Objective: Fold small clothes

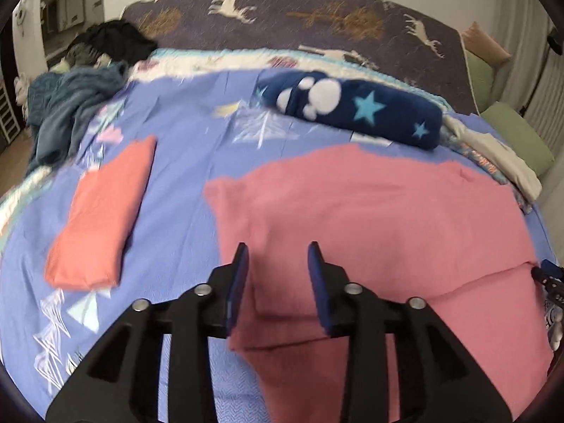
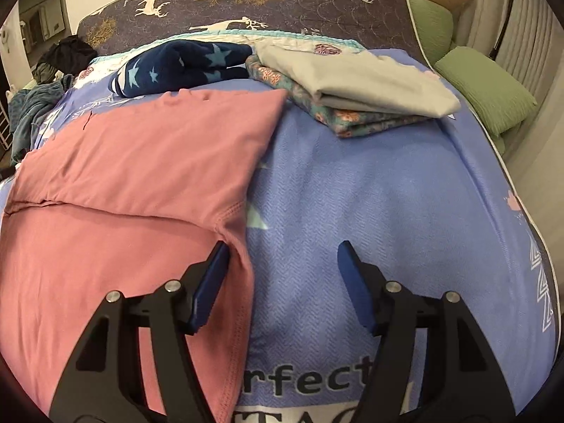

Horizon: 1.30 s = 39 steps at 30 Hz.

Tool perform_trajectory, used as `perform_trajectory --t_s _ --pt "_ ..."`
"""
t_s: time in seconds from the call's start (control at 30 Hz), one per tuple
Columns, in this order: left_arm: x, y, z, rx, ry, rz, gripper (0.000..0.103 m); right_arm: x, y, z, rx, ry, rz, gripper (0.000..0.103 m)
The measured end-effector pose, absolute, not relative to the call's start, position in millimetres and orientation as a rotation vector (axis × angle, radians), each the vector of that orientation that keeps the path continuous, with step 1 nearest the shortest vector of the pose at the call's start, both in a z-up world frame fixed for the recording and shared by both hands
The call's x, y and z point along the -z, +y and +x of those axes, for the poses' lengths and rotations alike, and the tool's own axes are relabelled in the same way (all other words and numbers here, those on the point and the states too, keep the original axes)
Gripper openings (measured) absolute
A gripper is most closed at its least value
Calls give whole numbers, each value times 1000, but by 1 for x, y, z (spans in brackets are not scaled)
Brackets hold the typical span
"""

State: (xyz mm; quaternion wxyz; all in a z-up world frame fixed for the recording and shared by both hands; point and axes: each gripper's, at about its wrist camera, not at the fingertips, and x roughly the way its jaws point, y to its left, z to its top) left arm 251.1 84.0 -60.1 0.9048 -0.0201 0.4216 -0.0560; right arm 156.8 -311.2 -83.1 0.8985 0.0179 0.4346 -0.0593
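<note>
Where the lilac bedsheet point(image 2: 387, 194) runs under the right gripper point(image 2: 282, 264), printed black letters read "rfect", the start of the word hidden behind the pink garment point(image 2: 116, 183); below them, on a white band, larger letters show "TAG" or similar, cut off by the frame edge and too partial to read fully. No other writing is legible on the bed.

The pink garment lies spread flat on the sheet, with a fold crease running across it. In the right wrist view its stitched side hem passes just beside the right gripper's left finger, which stands over the cloth edge, while the other finger stands over bare sheet; the jaws are spread wide with nothing clamped between them. In the left wrist view the left gripper point(image 1: 278, 257) hovers over the garment's middle, jaws parted with a moderate gap and gripping nothing; whether the tips touch the cloth cannot be told.

A folded coral garment point(image 1: 102, 215) lies on the sheet to the left, apart from the pink one. Beyond it rest a navy star-patterned fleece point(image 1: 356, 109) and a stack of folded grey and floral cloth point(image 2: 356, 95).
</note>
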Motion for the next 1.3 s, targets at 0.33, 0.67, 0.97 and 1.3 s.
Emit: perform_trajectory --t_s 0.33,0.67,0.97,1.3 --pt "89 96 236 111 900 -74 60 90 -301 170 86 941 36 63" --pt "83 137 230 208 866 -324 61 69 -352 158 -60 866 360 63" --pt "101 146 305 258 931 -447 61 73 -363 244 -117 888 524 66" --pt "69 132 320 345 738 -411 7 69 -365 287 -171 767 571 3"
